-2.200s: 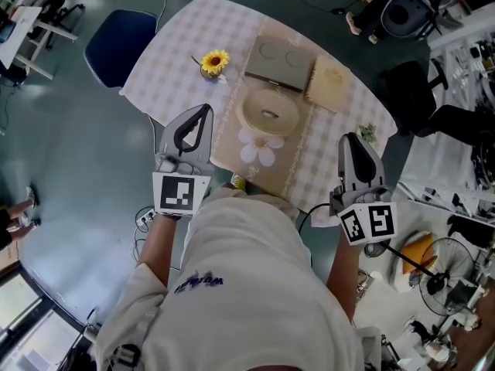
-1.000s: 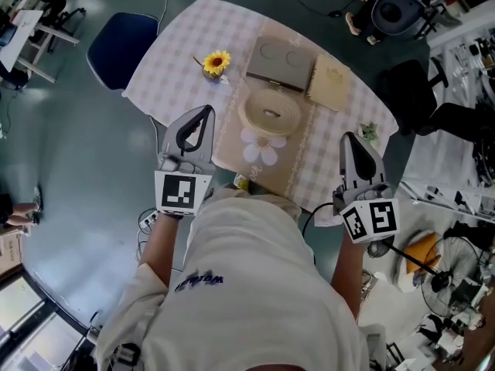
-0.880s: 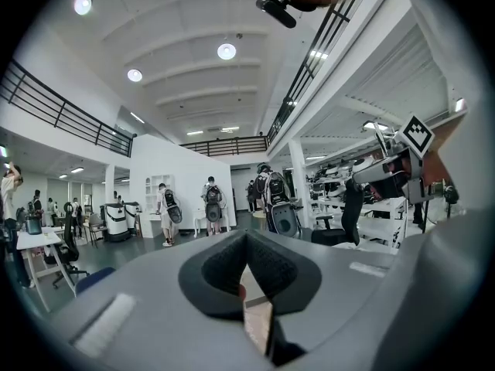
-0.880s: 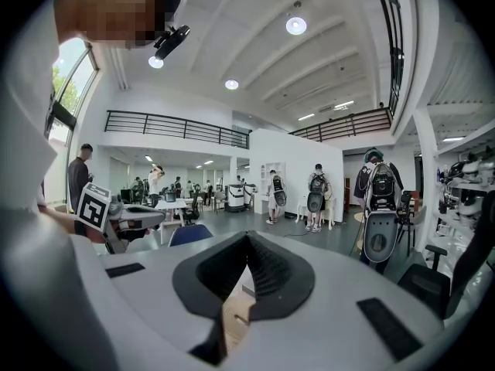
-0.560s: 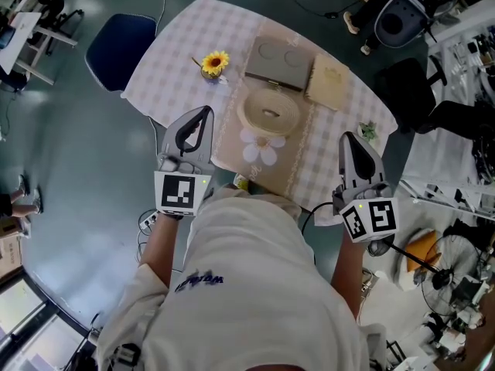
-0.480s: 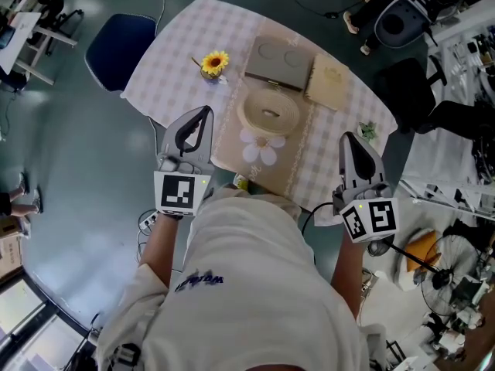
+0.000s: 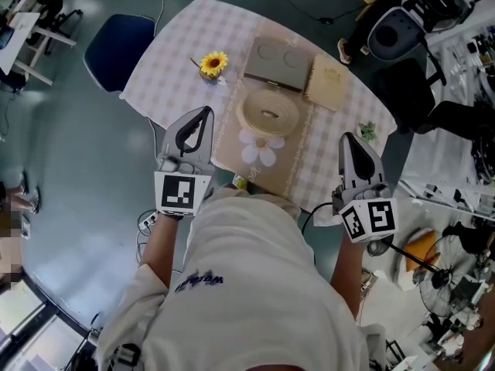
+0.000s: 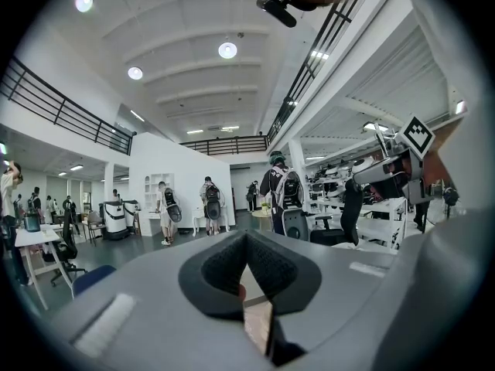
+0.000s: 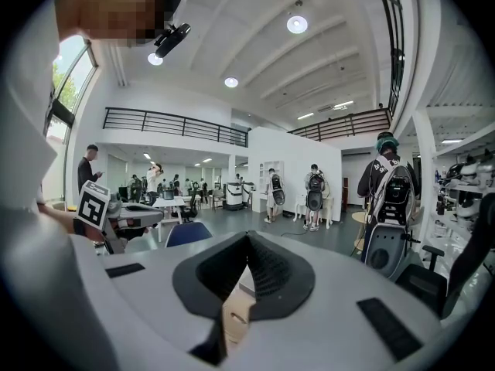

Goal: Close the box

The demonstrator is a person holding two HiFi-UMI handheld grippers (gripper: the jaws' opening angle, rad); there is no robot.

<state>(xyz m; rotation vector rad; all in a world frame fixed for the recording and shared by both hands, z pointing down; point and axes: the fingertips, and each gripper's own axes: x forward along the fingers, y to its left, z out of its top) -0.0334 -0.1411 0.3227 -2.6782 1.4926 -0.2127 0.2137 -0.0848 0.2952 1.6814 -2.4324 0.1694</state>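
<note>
In the head view a flat grey-brown box [image 7: 280, 62] with two round marks on top lies at the far side of the checked table [image 7: 170, 60]. A beige square piece [image 7: 329, 83] lies against its right side. My left gripper [image 7: 204, 112] is held at the table's near left edge, jaws together and empty. My right gripper [image 7: 352, 138] is at the near right edge, also shut with nothing in it. Both are well short of the box. The left gripper [image 8: 246, 235] and the right gripper [image 9: 247, 236] each look out level over the hall, and neither view shows the box.
A round beige coil [image 7: 269, 112] and a white flower-shaped mat [image 7: 260, 149] lie on a beige runner in front of the box. A sunflower [image 7: 214, 62] stands to its left. A blue chair [image 7: 120, 45] is beyond the table's left. People with backpacks [image 9: 393, 192] stand in the hall.
Neither gripper nor anything on the table has moved. Only a person and gear beyond the table's far right have shifted.
</note>
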